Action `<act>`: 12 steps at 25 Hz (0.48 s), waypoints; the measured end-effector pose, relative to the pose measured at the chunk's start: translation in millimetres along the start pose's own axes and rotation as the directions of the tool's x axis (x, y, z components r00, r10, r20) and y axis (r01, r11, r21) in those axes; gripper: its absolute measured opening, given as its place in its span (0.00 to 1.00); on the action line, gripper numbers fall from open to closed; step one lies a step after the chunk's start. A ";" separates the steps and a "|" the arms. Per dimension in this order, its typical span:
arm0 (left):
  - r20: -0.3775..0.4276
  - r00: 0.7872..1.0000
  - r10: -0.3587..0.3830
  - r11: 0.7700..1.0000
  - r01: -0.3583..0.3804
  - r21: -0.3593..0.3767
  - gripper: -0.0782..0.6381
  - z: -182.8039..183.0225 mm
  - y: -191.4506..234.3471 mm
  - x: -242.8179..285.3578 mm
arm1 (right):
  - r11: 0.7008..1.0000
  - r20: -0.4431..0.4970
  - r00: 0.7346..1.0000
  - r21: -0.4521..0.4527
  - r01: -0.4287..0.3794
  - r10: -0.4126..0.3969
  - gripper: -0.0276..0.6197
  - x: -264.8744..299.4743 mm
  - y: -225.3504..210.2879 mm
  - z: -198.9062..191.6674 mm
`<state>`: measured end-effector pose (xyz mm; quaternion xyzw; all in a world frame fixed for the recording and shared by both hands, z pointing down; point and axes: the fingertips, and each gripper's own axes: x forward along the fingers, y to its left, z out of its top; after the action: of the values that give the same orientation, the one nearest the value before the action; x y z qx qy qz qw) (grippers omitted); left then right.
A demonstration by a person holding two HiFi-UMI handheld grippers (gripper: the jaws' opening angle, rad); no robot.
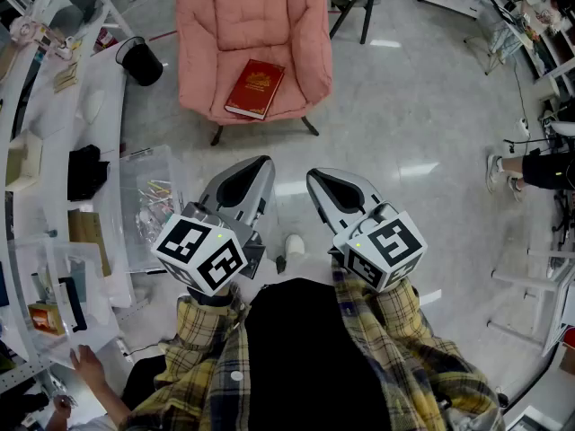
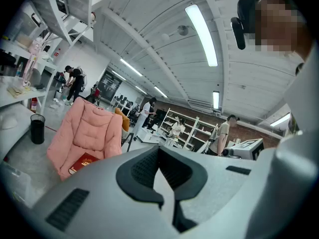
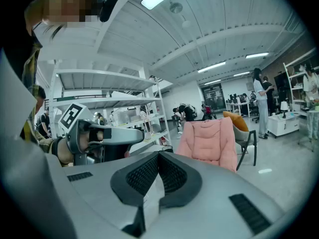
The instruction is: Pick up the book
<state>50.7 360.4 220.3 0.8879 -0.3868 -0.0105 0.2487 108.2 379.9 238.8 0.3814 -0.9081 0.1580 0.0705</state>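
Fingers (image 2: 142, 171) together, left gripper (image 1: 260, 165), right gripper (image 1: 315, 177), empty.

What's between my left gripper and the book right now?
Head view: from the left gripper, only bare floor, then the front edge of the pink chair, on whose seat the book lies.

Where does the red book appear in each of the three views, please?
Head view: the book lies upper centre, on the seat of the pink armchair.
Left gripper view: the book sits lower left, on the same seat.
Right gripper view: not in it; only the back of the armchair shows.
Shared landmark: the pink armchair, in all three.
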 end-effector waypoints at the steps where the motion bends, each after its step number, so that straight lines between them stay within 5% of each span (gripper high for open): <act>1: 0.001 1.000 0.002 1.000 -0.002 -0.001 0.11 -0.5 -0.9 -0.2 | 1.000 0.000 1.000 0.000 0.000 0.000 0.07 -1.6 -0.2 -0.3; 12: 0.023 0.999 0.043 0.999 -0.043 -0.001 0.11 -10.0 -10.6 -8.6 | 1.000 0.011 1.000 -0.008 -0.020 0.020 0.07 -17.3 0.3 -7.8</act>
<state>54.0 376.8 222.9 0.8793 -0.4084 -0.0154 0.2446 120.2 394.3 241.7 0.3729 -0.9128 0.1531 0.0651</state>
